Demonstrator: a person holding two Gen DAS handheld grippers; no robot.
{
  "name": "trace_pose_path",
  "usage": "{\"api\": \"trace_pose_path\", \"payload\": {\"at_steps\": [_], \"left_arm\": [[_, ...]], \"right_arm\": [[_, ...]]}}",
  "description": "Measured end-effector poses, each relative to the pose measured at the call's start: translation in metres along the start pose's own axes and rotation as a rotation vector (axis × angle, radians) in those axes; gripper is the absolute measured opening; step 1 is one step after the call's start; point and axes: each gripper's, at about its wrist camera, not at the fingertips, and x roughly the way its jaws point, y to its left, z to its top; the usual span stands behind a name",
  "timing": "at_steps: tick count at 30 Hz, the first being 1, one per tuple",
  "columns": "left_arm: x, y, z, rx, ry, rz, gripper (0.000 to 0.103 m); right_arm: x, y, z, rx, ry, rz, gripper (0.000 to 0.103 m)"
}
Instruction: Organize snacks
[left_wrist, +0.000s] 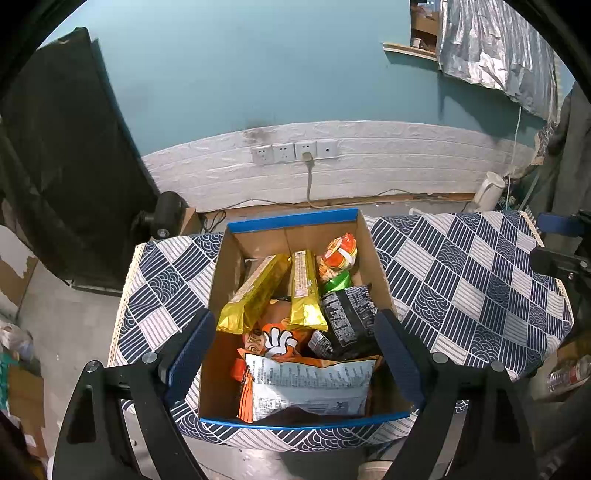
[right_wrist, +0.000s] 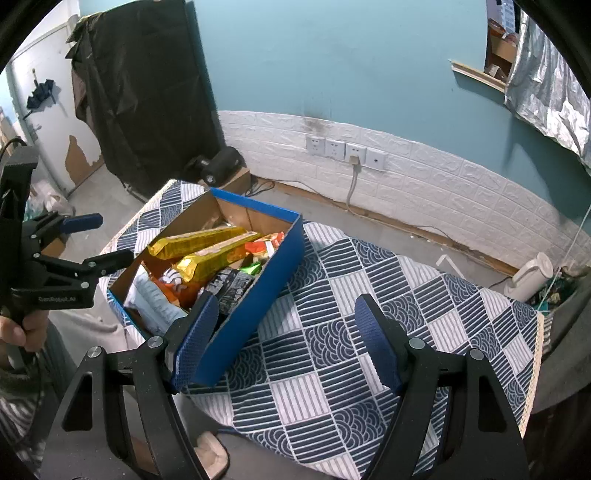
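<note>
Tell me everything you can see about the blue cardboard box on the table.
The box is open-topped cardboard, blue outside with a blue rim, plain brown inside. It stands upright on the checked tablecloth, toward the table's left end. It is full of snack packets: two gold packs lying across the top, an orange bag, a black packet and a white bag. Neither hand-held gripper touches it.

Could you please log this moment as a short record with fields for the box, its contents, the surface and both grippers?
Box: blue cardboard box, open top, on the table
Contents: two gold packets side by side, black packet, white packet, orange bag
Surface: patterned tablecloth
Left gripper: open, empty, above the box
Right gripper: open, empty, beside the box
</note>
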Motion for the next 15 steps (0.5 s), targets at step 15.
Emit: {"api": "trace_pose_path", "payload": {"at_steps": [15], "left_arm": [[0.0013,-0.0007,-0.0005,-0.001,0.009,-0.004,0.089]], "right_arm": [[0.0005,-0.0002,0.0005,0.001,0.0,0.0,0.077]]}}
